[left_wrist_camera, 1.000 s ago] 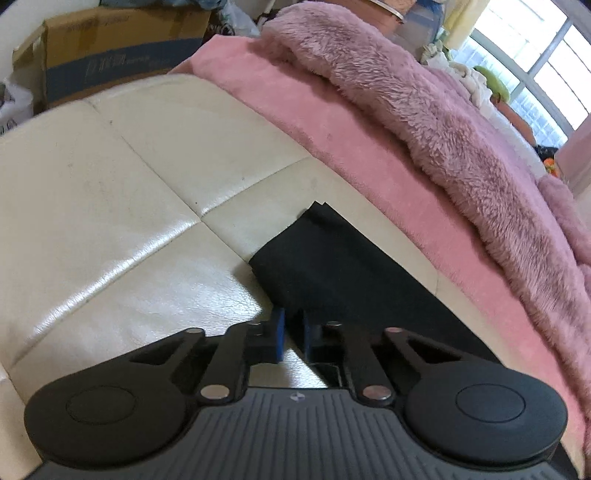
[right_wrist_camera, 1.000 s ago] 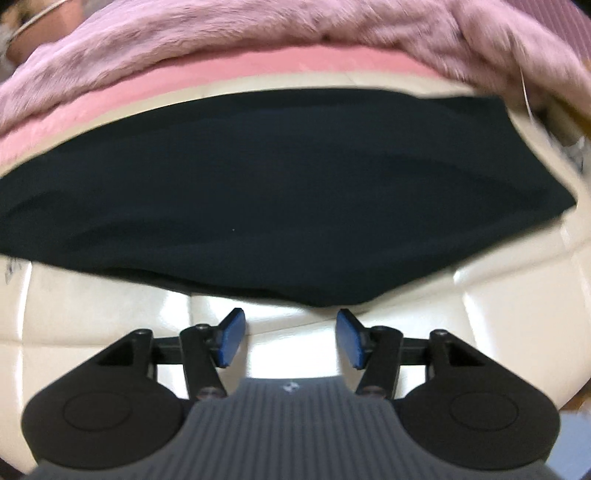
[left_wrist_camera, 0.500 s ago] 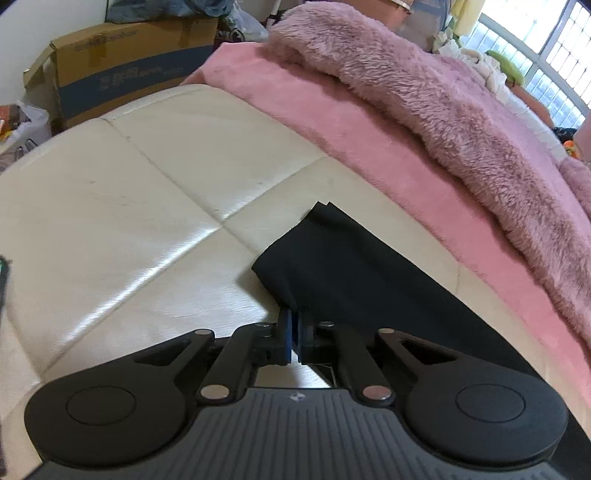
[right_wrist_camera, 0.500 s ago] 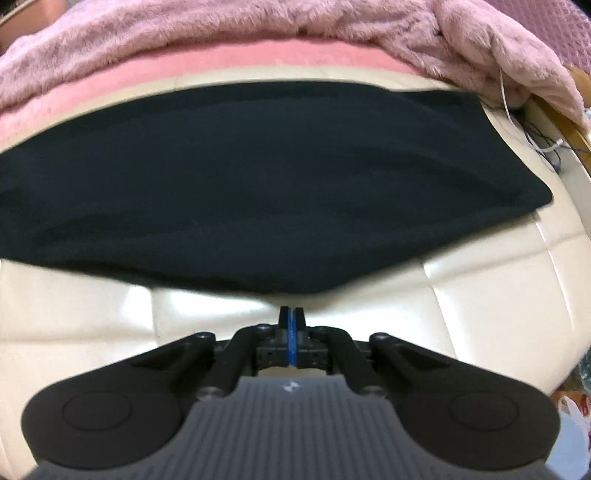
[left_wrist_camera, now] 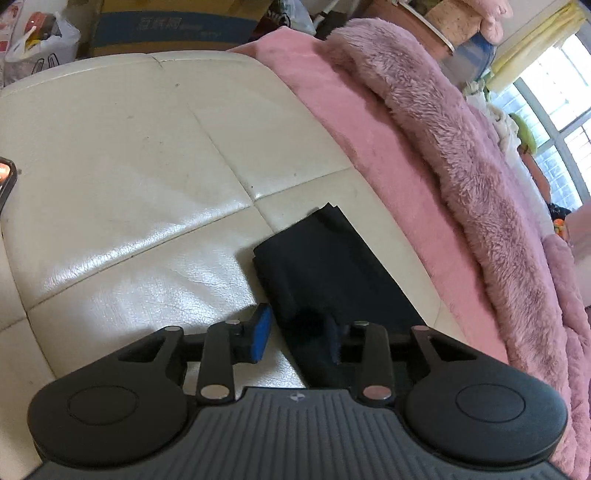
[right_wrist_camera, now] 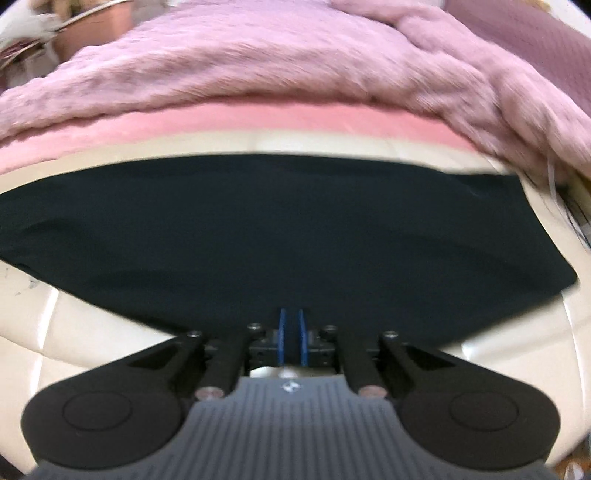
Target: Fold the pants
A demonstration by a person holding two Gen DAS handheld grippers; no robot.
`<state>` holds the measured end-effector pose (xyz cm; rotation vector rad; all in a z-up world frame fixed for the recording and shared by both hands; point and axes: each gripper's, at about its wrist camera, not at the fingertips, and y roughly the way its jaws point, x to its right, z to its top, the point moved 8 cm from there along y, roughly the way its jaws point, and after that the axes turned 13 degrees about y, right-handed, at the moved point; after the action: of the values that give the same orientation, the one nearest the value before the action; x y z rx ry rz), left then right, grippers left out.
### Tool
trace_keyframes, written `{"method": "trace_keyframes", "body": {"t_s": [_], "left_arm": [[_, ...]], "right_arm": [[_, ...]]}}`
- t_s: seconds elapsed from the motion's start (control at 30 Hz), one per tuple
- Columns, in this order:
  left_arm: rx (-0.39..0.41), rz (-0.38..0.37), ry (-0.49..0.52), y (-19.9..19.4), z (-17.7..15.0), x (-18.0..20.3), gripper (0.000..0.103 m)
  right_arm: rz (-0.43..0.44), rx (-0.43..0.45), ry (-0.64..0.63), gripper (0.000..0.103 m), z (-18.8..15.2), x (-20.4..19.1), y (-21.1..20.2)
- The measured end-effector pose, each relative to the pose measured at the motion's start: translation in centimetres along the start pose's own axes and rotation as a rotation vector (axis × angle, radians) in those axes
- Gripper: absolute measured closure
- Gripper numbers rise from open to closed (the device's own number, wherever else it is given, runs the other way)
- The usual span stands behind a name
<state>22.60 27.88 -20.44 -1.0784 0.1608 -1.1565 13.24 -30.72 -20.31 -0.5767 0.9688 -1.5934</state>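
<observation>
Black pants (left_wrist_camera: 332, 266) lie flat on a cream leather surface (left_wrist_camera: 129, 166). One narrow end shows in the left wrist view, and the wide body (right_wrist_camera: 295, 229) fills the right wrist view. My left gripper (left_wrist_camera: 297, 334) is opening and straddles the near left edge of that end: the blue left pad (left_wrist_camera: 262, 330) is over leather and the right finger is over cloth, with neither pressing. My right gripper (right_wrist_camera: 292, 341) sits over the pants' near edge. Its jaws are opening, a thin gap with black cloth showing in it.
A pink blanket (left_wrist_camera: 369, 147) and a fluffy mauve one (left_wrist_camera: 480, 166) run along the far side of the pants. A cardboard box (left_wrist_camera: 166, 29) and a plastic bag (left_wrist_camera: 33, 48) stand beyond the leather. A dark object (left_wrist_camera: 5, 181) pokes in at the left edge.
The left jaws went from shut to spread apart around the pants' edge. The right jaws closed from wide, then parted slightly, and the right gripper moved forward over the pants' near edge.
</observation>
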Motion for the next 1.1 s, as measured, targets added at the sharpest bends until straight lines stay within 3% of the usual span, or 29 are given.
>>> {"method": "trace_keyframes", "body": {"t_s": [0.03,0.1,0.17,0.23,0.3,0.47,0.6,0.87,1.1], "left_arm": [[0.008,0.004,0.006,0.1,0.0,0.2,0.064],[0.027,0.002,0.027,0.2,0.0,0.8,0.064],[0.04,0.023,0.055,0.4,0.1,1.2,0.072],[0.048,0.036,0.064,0.6,0.0,1.1,0.089],[0.057,0.023,0.051,0.6,0.0,0.8,0.095],[0.091,0.013,0.086,-0.2,0.5,1.7,0.098],[0.163,-0.022,0.166,-2.6,1.3,4.6,0.098],[0.313,-0.113,0.504,-9.6,0.0,15.7,0.098],[0.339,-0.151,0.827,-11.2,-6.8,26.7,0.098]], "right_arm": [[0.01,0.01,-0.018,0.085,0.4,-0.7,0.4],[0.024,0.039,-0.057,0.081,1.1,-2.6,0.9],[0.04,0.056,-0.091,0.081,1.8,-4.1,2.0],[0.053,0.062,-0.11,0.081,2.3,-5.6,2.9],[0.055,0.062,-0.128,0.081,2.7,-6.4,4.0],[0.056,-0.012,-0.116,0.081,2.0,-6.8,6.4],[0.068,-0.011,-0.129,0.081,1.7,-6.7,6.5],[0.109,0.023,-0.069,0.08,2.5,-5.8,4.4],[0.171,0.038,-0.005,0.079,2.8,-4.4,2.6]]}}
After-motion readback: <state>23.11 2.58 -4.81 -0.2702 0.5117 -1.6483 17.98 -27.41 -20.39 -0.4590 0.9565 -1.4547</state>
